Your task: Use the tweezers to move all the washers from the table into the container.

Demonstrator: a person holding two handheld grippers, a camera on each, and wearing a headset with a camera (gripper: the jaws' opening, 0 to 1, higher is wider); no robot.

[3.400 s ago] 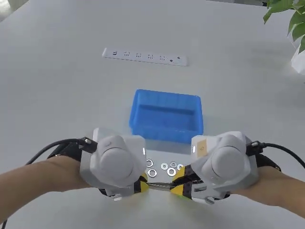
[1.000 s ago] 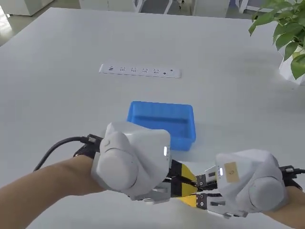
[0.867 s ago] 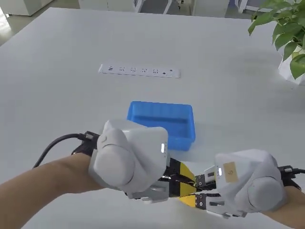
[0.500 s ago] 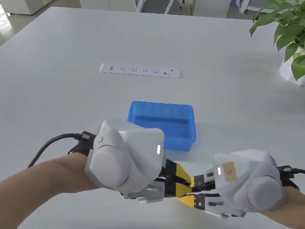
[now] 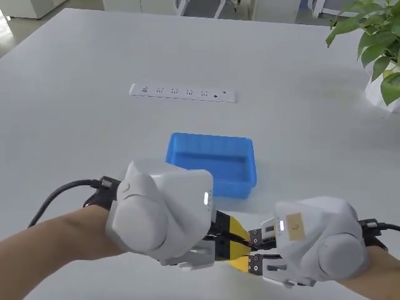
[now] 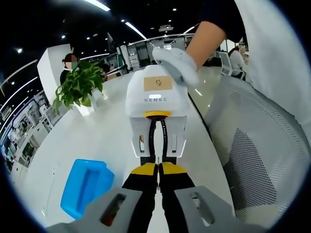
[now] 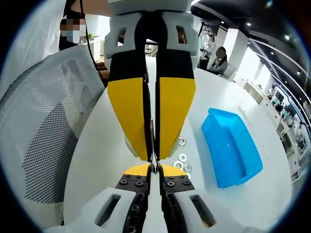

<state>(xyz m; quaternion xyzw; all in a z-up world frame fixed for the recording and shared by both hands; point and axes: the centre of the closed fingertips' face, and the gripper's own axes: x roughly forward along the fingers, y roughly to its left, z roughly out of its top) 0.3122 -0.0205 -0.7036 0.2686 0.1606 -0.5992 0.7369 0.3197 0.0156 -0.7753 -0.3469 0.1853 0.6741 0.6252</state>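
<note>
My left gripper (image 5: 230, 232) and right gripper (image 5: 245, 259) meet tip to tip just in front of the blue container (image 5: 212, 161). In the right gripper view, thin metal tweezers (image 7: 152, 145) run between the left gripper's (image 7: 151, 156) yellow jaws and down into my right gripper's (image 7: 154, 172) own shut jaws. Several washers (image 7: 182, 156) lie on the table beside the container (image 7: 232, 146). The left gripper view looks straight at the right gripper (image 6: 158, 158), with the left gripper's (image 6: 158, 171) jaws closed together. In the head view the grippers cover the washers.
A white power strip (image 5: 183, 92) lies beyond the container. A potted plant (image 5: 375, 44) stands at the table's far right edge. A mesh office chair (image 6: 252, 160) is behind the person, and people stand in the background.
The grippers stay tip to tip; the left one has slid slightly left and towards me. The washers seen in the head view 3.4 s ago are now covered.
</note>
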